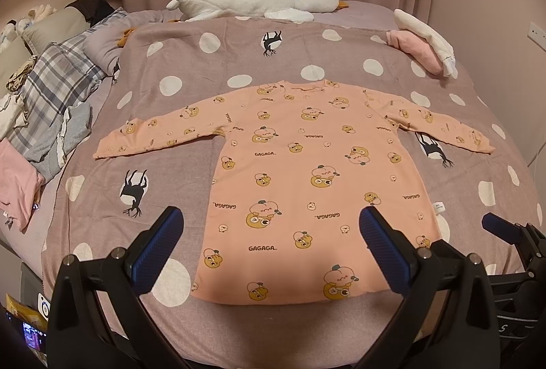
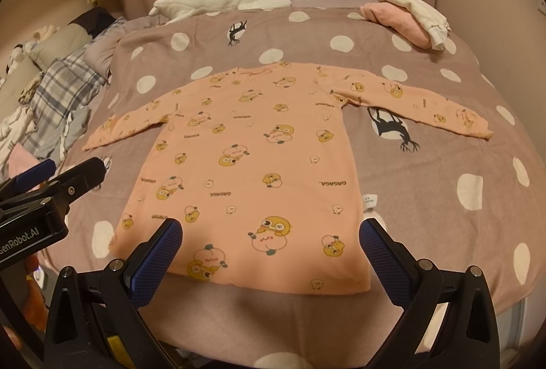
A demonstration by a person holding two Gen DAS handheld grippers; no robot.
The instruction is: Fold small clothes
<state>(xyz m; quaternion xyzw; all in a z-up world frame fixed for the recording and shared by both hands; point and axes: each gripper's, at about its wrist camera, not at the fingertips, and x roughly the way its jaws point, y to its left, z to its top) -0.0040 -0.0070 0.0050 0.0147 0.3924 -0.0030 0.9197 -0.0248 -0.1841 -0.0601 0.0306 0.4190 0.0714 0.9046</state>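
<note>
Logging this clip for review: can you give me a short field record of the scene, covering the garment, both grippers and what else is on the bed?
garment: pink long-sleeved top, printed with cartoon figures
garment state: spread flat, both sleeves out, not yet folded
surface: bed cover with white dots
left gripper: open, holding nothing, near the hem
right gripper: open, holding nothing, near the hem
far edge: plush goose
far right corner: folded clothes, pink and white
left side: loose clothes pile
</note>
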